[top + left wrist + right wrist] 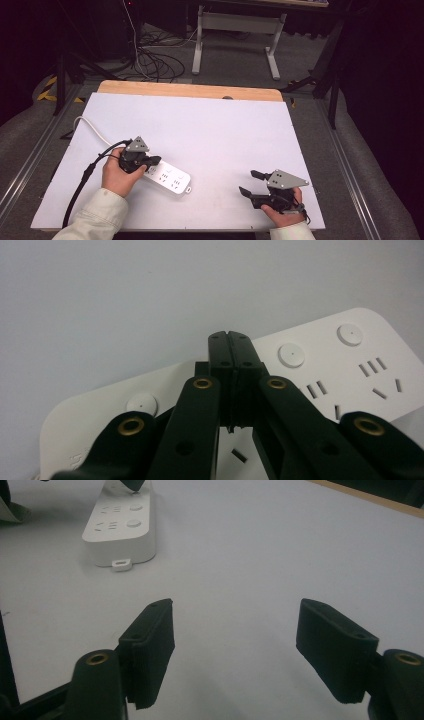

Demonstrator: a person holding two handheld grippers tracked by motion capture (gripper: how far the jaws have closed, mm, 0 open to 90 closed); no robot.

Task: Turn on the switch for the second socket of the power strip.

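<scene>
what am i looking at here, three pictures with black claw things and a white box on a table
There is no robot here. A person sits at a white table holding a hand-held gripper in each hand, a tool with two black jaws.

The wide picture is taken from above the person. The other two come from small cameras riding on each tool, looking along its jaws.

The white box is a power strip with sockets and round buttons, lying flat, its white cable running off to the left.

The left hand-held gripper has its jaws pressed together over the strip; nothing shows between them. The right hand-held gripper is wide open and empty, over bare table.
</scene>
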